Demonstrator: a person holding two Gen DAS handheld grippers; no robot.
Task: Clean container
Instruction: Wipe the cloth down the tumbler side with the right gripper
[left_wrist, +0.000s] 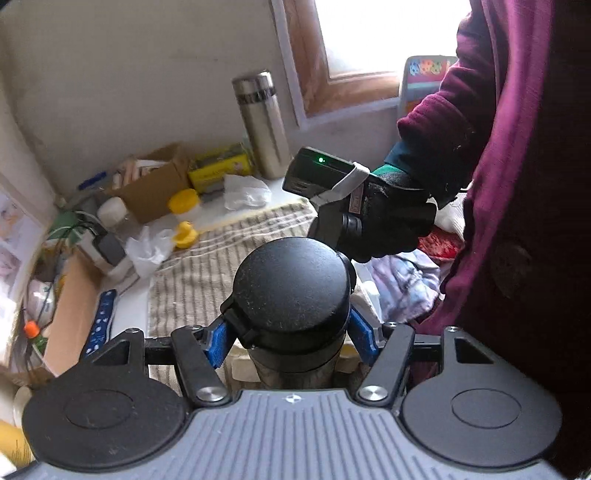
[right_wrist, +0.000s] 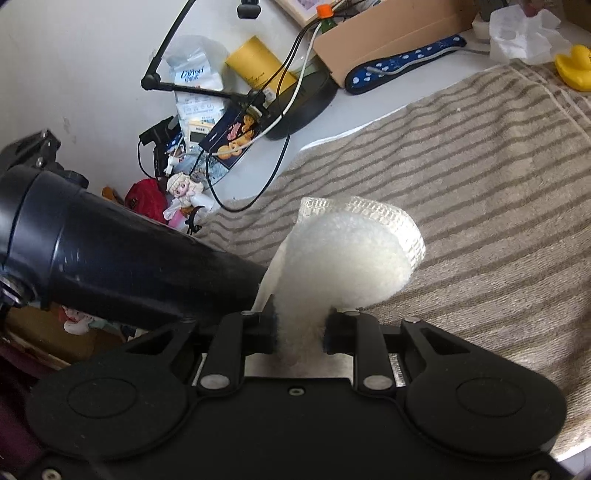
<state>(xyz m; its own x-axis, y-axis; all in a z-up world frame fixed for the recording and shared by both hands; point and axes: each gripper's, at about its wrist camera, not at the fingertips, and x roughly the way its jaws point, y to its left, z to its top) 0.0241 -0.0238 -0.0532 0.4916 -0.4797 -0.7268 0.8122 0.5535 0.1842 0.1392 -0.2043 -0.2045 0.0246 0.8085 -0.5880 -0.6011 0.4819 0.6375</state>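
Note:
My left gripper (left_wrist: 291, 332) is shut on a black flask (left_wrist: 291, 288) with a black lid, held above the striped towel (left_wrist: 207, 266). Its blue pads (left_wrist: 218, 341) press the flask's sides just under the lid. In the right wrist view the same flask (right_wrist: 122, 258) lies tilted at the left, its body reaching toward my right gripper (right_wrist: 300, 328). That gripper is shut on a white fluffy cleaning cloth (right_wrist: 347, 254), which touches the flask's lower end. A gloved hand (left_wrist: 388, 225) holds the right gripper's handle behind the flask.
A steel thermos (left_wrist: 262, 125) stands at the back by the window. Cardboard boxes (left_wrist: 155, 184), a yellow duck (right_wrist: 574, 66), tissues (left_wrist: 245, 190), cables (right_wrist: 284, 110) and a blue case (right_wrist: 402, 62) crowd the table's edges. The person's maroon coat (left_wrist: 524, 221) fills the right side.

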